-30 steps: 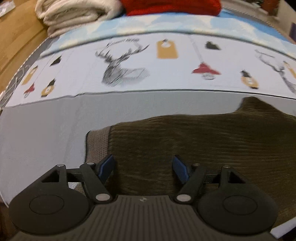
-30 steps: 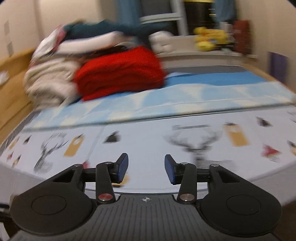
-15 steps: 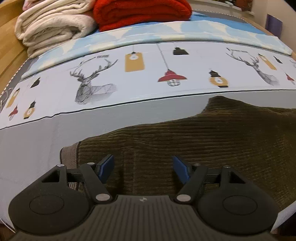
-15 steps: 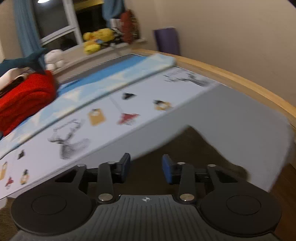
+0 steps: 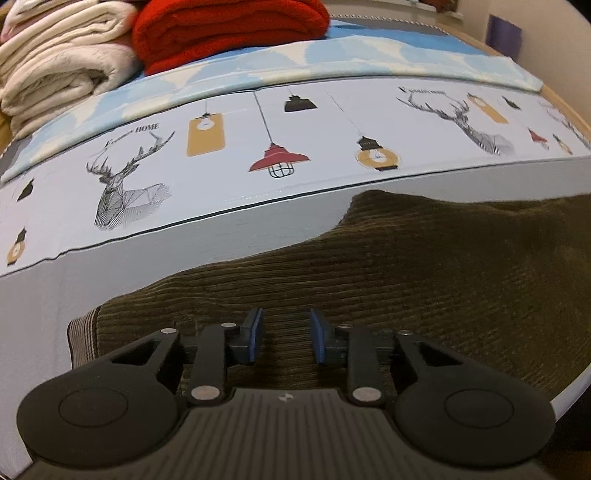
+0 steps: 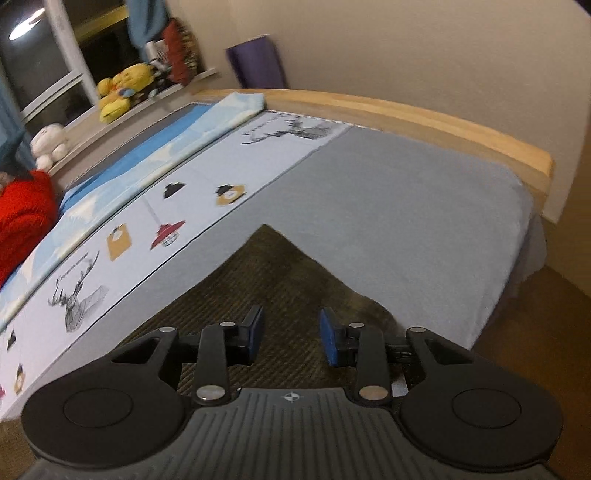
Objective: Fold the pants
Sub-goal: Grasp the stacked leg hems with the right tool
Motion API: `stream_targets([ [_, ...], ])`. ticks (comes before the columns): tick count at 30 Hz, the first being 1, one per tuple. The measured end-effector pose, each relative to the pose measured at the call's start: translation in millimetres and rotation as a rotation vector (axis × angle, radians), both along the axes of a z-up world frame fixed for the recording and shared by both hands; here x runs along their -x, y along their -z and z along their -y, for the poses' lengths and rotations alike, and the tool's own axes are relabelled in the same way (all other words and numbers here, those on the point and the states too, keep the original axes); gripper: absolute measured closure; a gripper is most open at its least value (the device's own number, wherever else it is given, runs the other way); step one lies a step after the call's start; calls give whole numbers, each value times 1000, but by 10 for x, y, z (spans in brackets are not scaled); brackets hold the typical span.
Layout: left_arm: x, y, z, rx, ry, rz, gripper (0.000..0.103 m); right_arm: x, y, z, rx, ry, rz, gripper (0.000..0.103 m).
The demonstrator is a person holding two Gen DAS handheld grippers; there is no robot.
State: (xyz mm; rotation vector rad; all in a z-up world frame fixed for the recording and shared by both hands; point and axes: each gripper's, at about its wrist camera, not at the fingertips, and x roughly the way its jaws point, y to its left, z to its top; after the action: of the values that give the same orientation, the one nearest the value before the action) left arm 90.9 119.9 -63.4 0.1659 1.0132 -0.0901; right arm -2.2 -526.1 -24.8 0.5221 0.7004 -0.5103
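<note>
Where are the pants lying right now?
The olive corduroy pants lie flat on the grey sheet at the bed's near edge, under both grippers, just short of the deer-print cover.

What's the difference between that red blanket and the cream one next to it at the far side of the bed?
The red blanket is bright and looks nubbly; the cream blanket is pale and looks plush. The red one is a compact bundle, while the cream one shows several thick, loose layers. In the left wrist view, the red one lies to the right of the cream one. Both are folded and lie side by side on the bed.
</note>
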Motion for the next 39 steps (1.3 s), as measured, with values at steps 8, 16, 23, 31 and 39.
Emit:
stream_targets([
  [8,-32,46,67,-26,25,-13,71,250,288,460,-244,287,-4,61],
  [16,-36,58,17,-26,18,-20,70,244,637,630,-408,372,-49,58],
  [23,-61,71,10,-31,19,-24,70,115,708,610,-393,352,-99,50],
  [31,-75,81,59,-35,28,-25,70,21,670,519,-311,274,-137,68],
  [39,-68,55,24,-26,19,-18,70,-36,151,108,-111,199,-42,75],
])
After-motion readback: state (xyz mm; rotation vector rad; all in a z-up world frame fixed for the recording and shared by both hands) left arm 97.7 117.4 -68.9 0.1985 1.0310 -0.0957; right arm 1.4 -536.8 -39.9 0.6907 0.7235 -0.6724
